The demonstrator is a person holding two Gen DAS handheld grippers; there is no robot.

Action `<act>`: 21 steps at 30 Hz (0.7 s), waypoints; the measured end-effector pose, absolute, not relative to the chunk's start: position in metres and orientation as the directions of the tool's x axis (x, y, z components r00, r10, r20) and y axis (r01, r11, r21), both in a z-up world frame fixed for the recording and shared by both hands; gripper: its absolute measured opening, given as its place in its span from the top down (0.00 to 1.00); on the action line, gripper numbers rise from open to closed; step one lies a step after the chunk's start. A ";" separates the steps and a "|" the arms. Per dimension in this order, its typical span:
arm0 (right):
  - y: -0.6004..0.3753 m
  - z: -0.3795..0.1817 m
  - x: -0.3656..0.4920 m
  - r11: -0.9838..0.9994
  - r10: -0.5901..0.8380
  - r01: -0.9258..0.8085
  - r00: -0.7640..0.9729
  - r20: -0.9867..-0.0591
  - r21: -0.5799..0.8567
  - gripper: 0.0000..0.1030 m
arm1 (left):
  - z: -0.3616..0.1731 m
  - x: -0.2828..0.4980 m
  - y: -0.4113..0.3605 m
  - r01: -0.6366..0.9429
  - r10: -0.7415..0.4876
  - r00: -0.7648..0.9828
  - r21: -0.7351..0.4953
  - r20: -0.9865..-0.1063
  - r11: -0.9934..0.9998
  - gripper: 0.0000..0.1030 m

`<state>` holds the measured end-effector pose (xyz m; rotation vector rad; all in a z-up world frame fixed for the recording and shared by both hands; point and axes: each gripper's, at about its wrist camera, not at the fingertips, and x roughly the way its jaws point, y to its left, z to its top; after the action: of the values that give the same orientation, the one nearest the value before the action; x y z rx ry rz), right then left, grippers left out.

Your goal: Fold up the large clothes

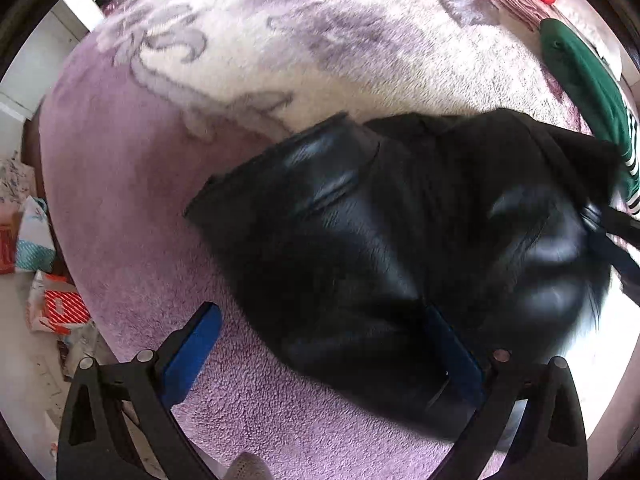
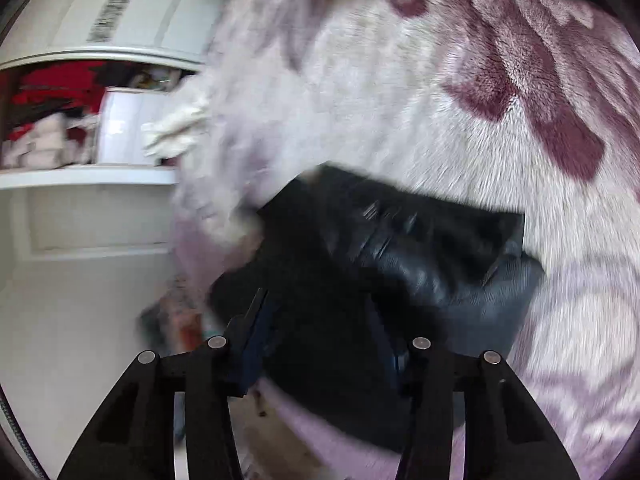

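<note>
The black jacket (image 1: 392, 240) lies bunched on the fuzzy blanket (image 1: 132, 208), between the wide-open jaws of both the left gripper (image 1: 324, 344) and the right gripper (image 2: 320, 344) — so pinch one edge firmly, then fold it over slowly.

The black leather-look jacket (image 1: 400, 248) lies bunched and creased, glossy panels catching light. In the left wrist view it spreads ahead of the fingers (image 1: 192, 344), its near edge overlapping the right-hand one. In the blurred right wrist view its dark bulk (image 2: 400, 264) fills the space between the fingers (image 2: 256, 344) and beyond.
</note>
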<state>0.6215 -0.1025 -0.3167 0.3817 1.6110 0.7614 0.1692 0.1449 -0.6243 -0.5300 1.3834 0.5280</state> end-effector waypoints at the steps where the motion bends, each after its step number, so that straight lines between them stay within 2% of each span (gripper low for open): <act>1: -0.095 -0.334 0.632 0.764 0.596 -0.168 -0.186 -0.781 0.623 0.73 | -0.626 0.165 0.147 -0.639 0.038 0.110 -0.042 -0.993 0.768 0.00; 2: -0.095 -0.351 0.642 0.777 0.580 -0.164 -0.188 -0.793 0.607 0.85 | -0.627 0.160 0.151 -0.644 0.033 0.112 -0.048 -0.993 0.764 0.00; 3: -0.090 -0.359 0.646 0.790 0.564 -0.165 -0.183 -0.806 0.590 0.88 | -0.626 0.155 0.153 -0.648 0.022 0.111 -0.055 -0.994 0.759 0.00; 5: -0.086 -0.359 0.643 0.798 0.536 -0.205 -0.188 -0.823 0.567 0.87 | -0.618 0.140 0.158 -0.670 0.019 0.096 -0.050 -0.995 0.741 0.00; 6: -0.082 -0.357 0.642 0.801 0.513 -0.236 -0.205 -0.834 0.551 0.82 | -0.611 0.132 0.160 -0.681 0.020 0.107 -0.059 -0.994 0.730 0.00; 9: -0.076 -0.322 0.636 0.775 0.462 -0.345 -0.264 -0.847 0.530 0.81 | -0.592 0.099 0.167 -0.748 0.001 0.152 -0.114 -0.988 0.653 0.00; 10: -0.078 -0.302 0.636 0.760 0.467 -0.378 -0.248 -0.849 0.529 0.76 | -0.590 0.090 0.170 -0.776 -0.016 0.174 -0.147 -0.985 0.614 0.00; 12: -0.083 -0.278 0.630 0.741 0.471 -0.439 -0.199 -0.859 0.508 0.15 | -0.596 0.073 0.178 -0.829 -0.072 0.230 -0.234 -0.970 0.509 0.00; 13: -0.082 -0.273 0.635 0.740 0.454 -0.480 -0.159 -0.877 0.471 0.08 | -0.601 0.072 0.180 -0.839 -0.101 0.258 -0.274 -0.961 0.469 0.00; 15: -0.068 -0.266 0.644 0.717 0.434 -0.570 -0.085 -0.897 0.400 0.08 | -0.617 0.076 0.188 -0.845 -0.158 0.320 -0.357 -0.934 0.398 0.00; 17: -0.034 -0.290 0.654 0.674 0.383 -0.638 -0.128 -0.915 0.372 0.08 | -0.623 0.090 0.194 -0.834 -0.184 0.403 -0.442 -0.897 0.331 0.02; 18: -0.022 -0.303 0.657 0.659 0.356 -0.653 -0.166 -0.919 0.373 0.10 | -0.624 0.097 0.193 -0.819 -0.178 0.453 -0.487 -0.873 0.302 0.07; 19: -0.010 -0.322 0.662 0.647 0.338 -0.655 -0.214 -0.917 0.391 0.16 | -0.625 0.101 0.194 -0.814 -0.161 0.476 -0.502 -0.865 0.291 0.35; 20: -0.002 -0.335 0.666 0.643 0.341 -0.646 -0.239 -0.909 0.411 0.59 | -0.626 0.107 0.197 -0.811 -0.150 0.485 -0.507 -0.861 0.291 0.57; 21: 0.005 -0.345 0.666 0.639 0.329 -0.641 -0.271 -0.905 0.425 0.78 | -0.626 0.113 0.199 -0.810 -0.146 0.484 -0.505 -0.863 0.297 0.58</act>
<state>0.6661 0.0054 -0.3450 -0.2653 1.5910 0.9516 0.1135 0.1985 -0.6264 -1.2138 0.9997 0.5564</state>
